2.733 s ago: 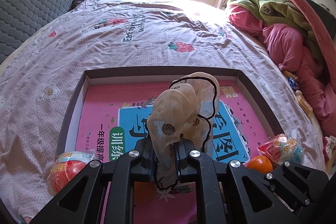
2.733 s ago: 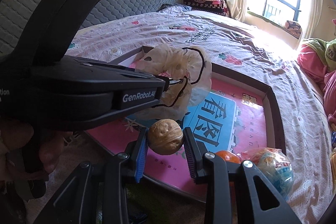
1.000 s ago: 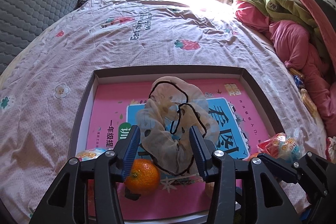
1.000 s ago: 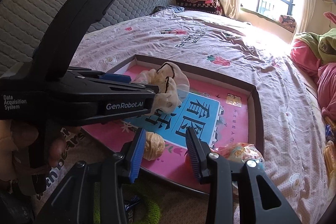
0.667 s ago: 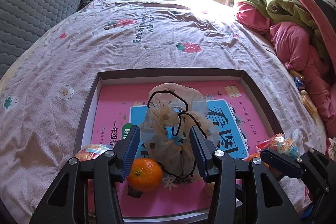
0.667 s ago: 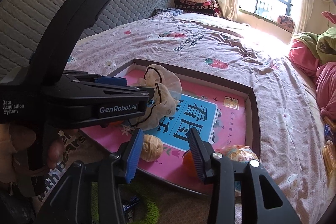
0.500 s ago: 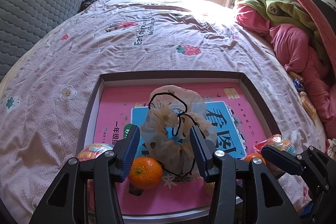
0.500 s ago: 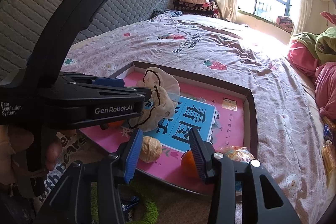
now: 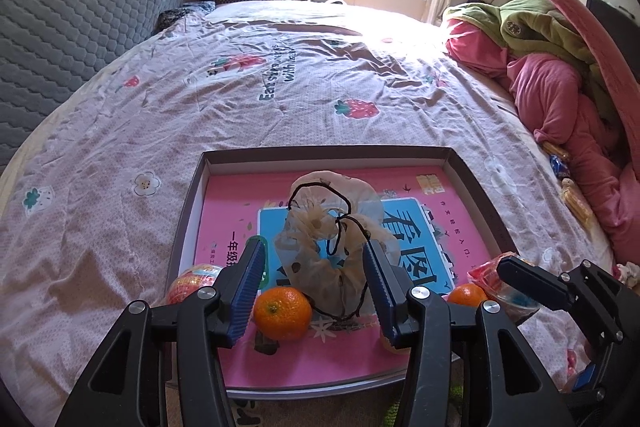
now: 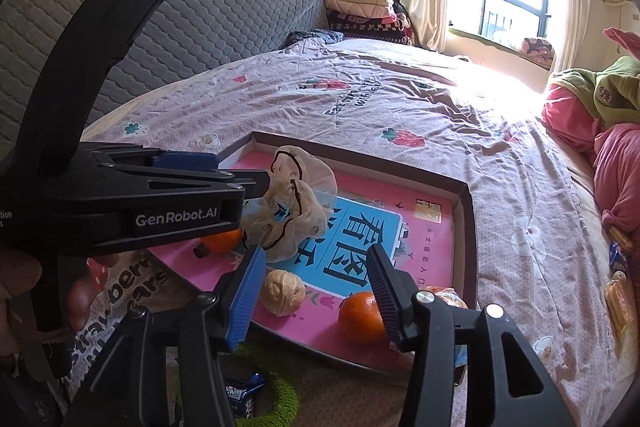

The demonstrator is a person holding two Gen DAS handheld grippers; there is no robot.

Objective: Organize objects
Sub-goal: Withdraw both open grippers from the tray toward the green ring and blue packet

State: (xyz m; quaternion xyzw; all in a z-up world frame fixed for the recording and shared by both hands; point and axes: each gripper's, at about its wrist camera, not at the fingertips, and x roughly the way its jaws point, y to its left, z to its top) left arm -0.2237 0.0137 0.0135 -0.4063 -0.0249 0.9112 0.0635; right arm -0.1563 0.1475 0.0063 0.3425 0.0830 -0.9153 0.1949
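Your left claw [image 9: 314,281] gaped wide around the sheer scrunchie [image 9: 334,247] — not gripping it. Your right claw [image 10: 316,279] spread wide too, between walnut [image 10: 283,292] and orange [image 10: 360,316] in the tray [image 10: 466,227].

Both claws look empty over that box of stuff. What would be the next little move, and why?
Probably lift the left gripper back: its jaws are open and the sheer scrunchie lies free in the box lid, beside a tangerine. The right gripper is open too, near the walnut.

My left gripper [image 9: 314,287] is matt black plastic with ribbed blue pads [image 9: 249,283]. The scrunchie [image 9: 334,247] is sheer, crinkled cloth. The tangerine [image 9: 282,313] has dimpled, glossy skin. The walnut [image 10: 283,292] looks rough, and the book cover [image 9: 460,227] is smooth paper.
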